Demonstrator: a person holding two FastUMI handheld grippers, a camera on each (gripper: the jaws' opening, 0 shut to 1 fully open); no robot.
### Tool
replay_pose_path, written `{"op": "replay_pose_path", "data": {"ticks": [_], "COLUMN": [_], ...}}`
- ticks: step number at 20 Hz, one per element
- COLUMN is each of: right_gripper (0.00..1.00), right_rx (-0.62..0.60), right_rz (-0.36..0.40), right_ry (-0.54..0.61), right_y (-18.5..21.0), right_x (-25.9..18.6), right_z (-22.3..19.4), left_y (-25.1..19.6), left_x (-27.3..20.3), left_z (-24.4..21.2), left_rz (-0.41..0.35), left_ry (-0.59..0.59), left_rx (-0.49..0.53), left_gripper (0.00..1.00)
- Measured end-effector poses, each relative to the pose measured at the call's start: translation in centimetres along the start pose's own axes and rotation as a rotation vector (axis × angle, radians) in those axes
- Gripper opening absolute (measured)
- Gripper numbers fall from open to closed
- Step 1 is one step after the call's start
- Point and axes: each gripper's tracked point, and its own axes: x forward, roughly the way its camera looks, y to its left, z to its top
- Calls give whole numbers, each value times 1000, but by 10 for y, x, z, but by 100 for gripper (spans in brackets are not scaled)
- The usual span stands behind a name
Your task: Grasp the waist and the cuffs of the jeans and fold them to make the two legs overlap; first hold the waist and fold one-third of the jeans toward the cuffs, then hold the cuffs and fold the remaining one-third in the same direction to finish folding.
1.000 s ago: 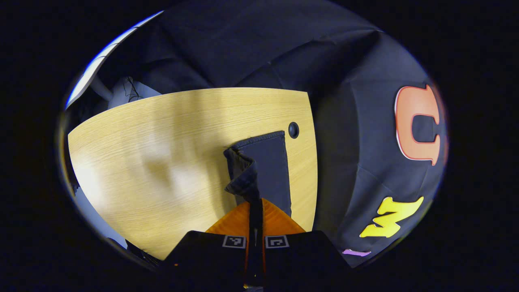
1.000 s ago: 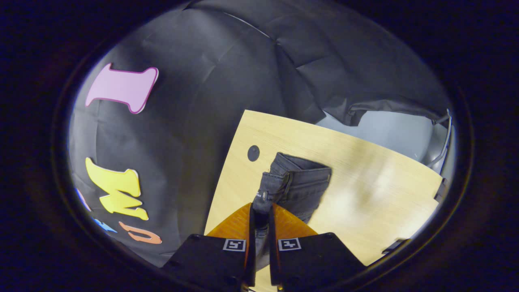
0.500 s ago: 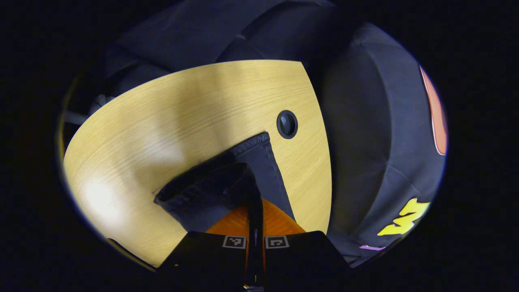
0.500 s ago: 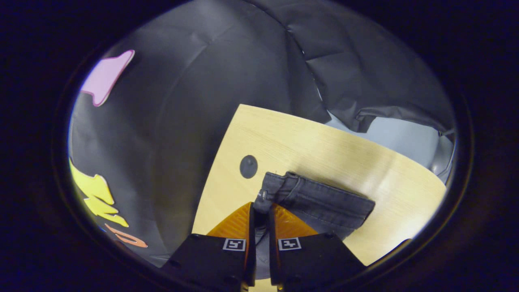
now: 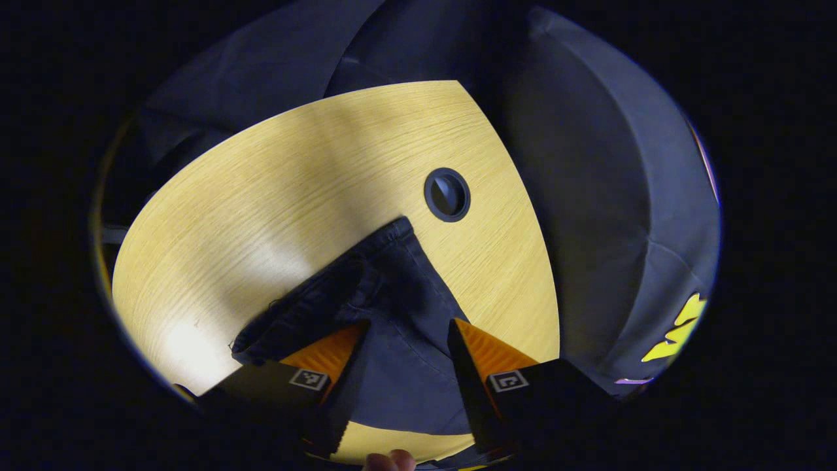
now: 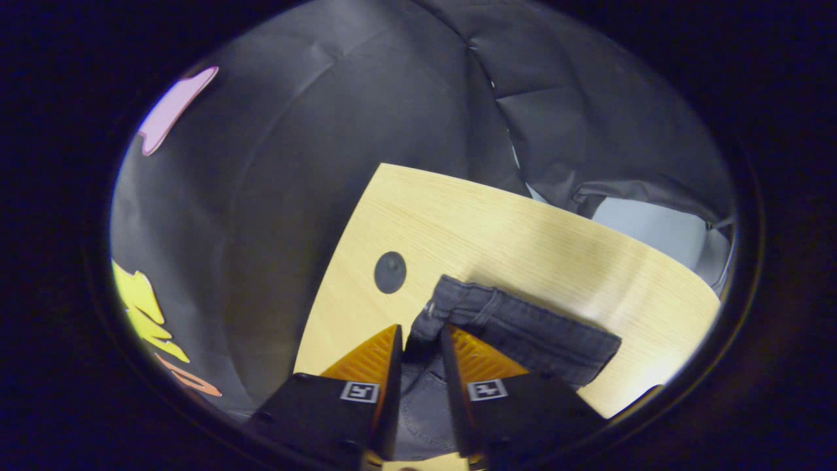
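With its fingers spread wide apart, the left tool [image 5: 405, 330] hovers over the jeans [image 5: 386, 314], gripping nothing; dark denim lies between and below the two fingers. Jeans lie on the wood counter [image 5: 261, 196], bunched, one hemmed edge running from near the grommet [image 5: 447, 194] down toward the counter's near left side. Grommet sits just past the jeans' far corner, apart from the cloth. A fingertip [image 5: 390, 460] of the person peeks at the bottom edge of the left gripper view.

In the right gripper view, the right tool [image 6: 422, 340] has its fingers only slightly parted, a fold of jeans [image 6: 516, 327] sitting in the narrow gap; cannot tell whether both fingers press on it. Waistband roll lies just beyond the tips, beside the grommet [image 6: 390, 272], on the counter [image 6: 523, 235]. Black cloth wall [image 6: 327, 131] stands behind the counter.
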Motion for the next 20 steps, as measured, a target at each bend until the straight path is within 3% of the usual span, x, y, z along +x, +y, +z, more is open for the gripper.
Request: {"op": "replay_pose_path", "data": {"ticks": [1, 2, 3, 4, 5, 6, 8, 9, 11, 12, 13, 14, 15, 20], "right_gripper": [43, 57, 71, 86, 82, 91, 87, 83, 91, 85, 95, 100, 97, 94], "right_rx": [-28, -66, -119, -174, -242, -319, -485, -573, -737, -795, -837, -869, -898, -902], "right_rz": [14, 20, 21, 18, 17, 20, 43, 56, 76, 89, 97, 101, 103, 117], "right_ry": [-18, -41, -61, -85, -108, -142, -231, -285, -395, -441, -485, -521, -549, -576], "right_y": [6, 8, 12, 14, 17, 21, 31, 34, 38, 40, 39, 35, 30, 1], "right_x": [-8, -17, -27, -39, -53, -71, -111, -138, -187, -209, -232, -251, -269, -312], "right_z": [0, 2, 1, 0, -2, -5, -10, -17, -31, -41, -53, -65, -75, -120], "left_y": [-8, -15, -22, -33, -51, -76, -112, -128, -141, -141, -143, -140, -137, -94], "left_x": [-5, -14, -24, -38, -57, -77, -122, -145, -192, -211, -224, -241, -248, -241], "left_z": [0, 1, -3, -9, -12, -17, -36, -47, -71, -84, -100, -121, -139, -221], "left_rz": [-23, -46, -58, -91, -151, -230, -313, -334, -333, -318, -315, -296, -282, -228], "left_ry": [-19, -32, -31, -39, -64, -107, -244, -337, -530, -632, -705, -770, -814, -866], "left_rx": [3, 6, 16, 32, 53, 97, 265, 370, 572, 653, 714, 751, 766, 763], "left_gripper": [78, 89, 78, 80, 80, 80, 80, 80, 82, 87, 92, 97, 97, 99]}}
